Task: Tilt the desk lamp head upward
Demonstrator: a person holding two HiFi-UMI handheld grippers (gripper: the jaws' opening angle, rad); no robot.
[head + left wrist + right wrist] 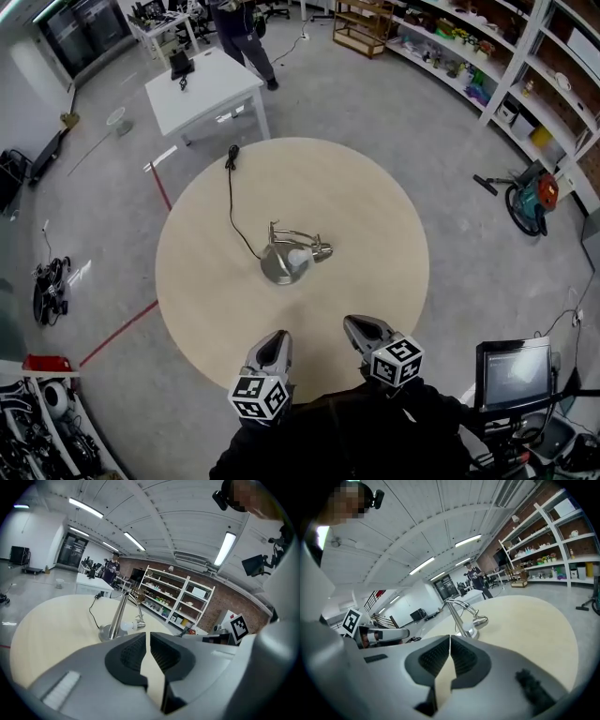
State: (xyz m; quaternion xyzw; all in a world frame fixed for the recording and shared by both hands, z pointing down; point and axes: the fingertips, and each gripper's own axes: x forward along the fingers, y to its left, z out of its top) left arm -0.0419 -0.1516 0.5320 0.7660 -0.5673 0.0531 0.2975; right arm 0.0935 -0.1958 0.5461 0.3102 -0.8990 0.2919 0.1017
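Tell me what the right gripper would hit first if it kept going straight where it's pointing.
Probably the desk lamp, standing dead ahead of the right gripper, fingers shut, across the table. The gripper seems tilted slightly down, so it might graze the table first; depth is unclear.

Round pale-wood table (375,216): recorded at centre of grey floor. White square table (211,89): noted beyond it, small black item (181,64) set on top. Person (246,33): seen standing behind white table. White shelving (525,66): stocked with mixed goods, ranged along right wall. Orange-and-teal vacuum cleaner (534,202): left on floor near shelving. Monitor (514,373): mounted at lower right. Red tape line (117,333): laid across floor at left.
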